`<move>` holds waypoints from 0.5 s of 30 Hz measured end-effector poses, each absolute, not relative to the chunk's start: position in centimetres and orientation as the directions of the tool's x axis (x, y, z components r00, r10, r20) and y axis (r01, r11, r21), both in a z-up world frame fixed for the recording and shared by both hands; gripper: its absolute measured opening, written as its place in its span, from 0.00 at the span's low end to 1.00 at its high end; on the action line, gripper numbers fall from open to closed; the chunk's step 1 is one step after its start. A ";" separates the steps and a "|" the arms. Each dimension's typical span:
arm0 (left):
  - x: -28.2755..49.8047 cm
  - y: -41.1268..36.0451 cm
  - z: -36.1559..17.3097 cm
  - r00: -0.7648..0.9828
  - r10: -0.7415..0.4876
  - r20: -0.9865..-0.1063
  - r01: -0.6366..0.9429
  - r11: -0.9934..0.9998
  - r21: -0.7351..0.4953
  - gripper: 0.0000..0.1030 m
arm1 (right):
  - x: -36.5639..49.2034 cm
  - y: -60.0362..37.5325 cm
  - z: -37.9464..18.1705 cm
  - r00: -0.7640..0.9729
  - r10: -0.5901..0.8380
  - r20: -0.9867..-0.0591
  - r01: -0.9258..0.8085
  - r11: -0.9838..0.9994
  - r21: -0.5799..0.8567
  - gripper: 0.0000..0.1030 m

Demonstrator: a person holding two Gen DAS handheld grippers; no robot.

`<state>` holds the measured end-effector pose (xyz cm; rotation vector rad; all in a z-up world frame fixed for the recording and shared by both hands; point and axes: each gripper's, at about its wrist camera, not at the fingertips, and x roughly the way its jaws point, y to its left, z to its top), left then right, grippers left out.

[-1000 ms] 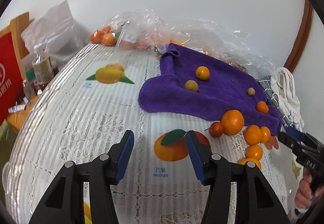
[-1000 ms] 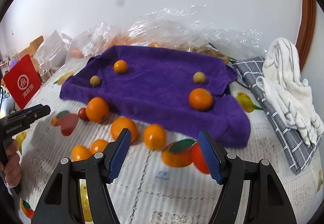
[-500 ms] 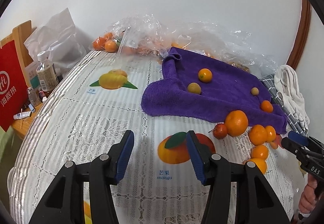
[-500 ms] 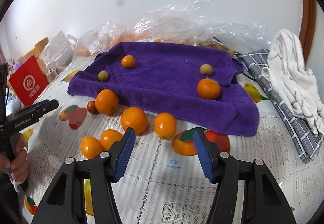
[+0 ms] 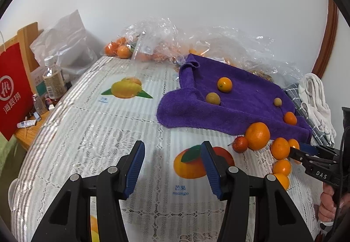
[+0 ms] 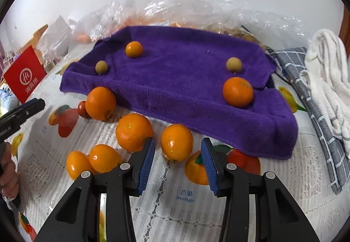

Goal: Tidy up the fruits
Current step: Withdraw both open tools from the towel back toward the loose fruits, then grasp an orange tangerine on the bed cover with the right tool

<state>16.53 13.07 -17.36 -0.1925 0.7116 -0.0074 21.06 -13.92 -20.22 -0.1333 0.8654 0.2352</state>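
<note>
A purple towel lies on the lace tablecloth with two oranges and two small yellow-green fruits on it. Several oranges lie loose in front of it. My right gripper is open, its blue pads on either side of a small orange, just short of it. A larger orange sits to its left, another beside a small red fruit. My left gripper is open and empty over a printed mango picture. The right gripper also shows in the left wrist view.
Crumpled clear plastic bags with more oranges lie at the back. A grey checked cloth and white towel lie on the right. A red bag and water bottle stand off the table's left side.
My right gripper has moved forward and down to the loose oranges, bringing one small orange between its pads, and its jaws have narrowed. My left gripper has shifted slightly.
</note>
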 end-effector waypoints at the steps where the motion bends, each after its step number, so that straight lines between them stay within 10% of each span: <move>1: 16.5 13.1 -17.3 0.760 -0.071 -0.646 -0.059 0.982 -0.177 0.49 | 21.2 -13.9 -20.4 0.626 0.142 -0.767 -0.253 0.967 -0.027 0.43; 15: 16.6 13.3 -17.4 0.760 -0.063 -0.647 -0.072 0.981 -0.180 0.49 | 21.5 -14.0 -20.7 0.629 0.149 -0.763 -0.253 0.967 -0.020 0.30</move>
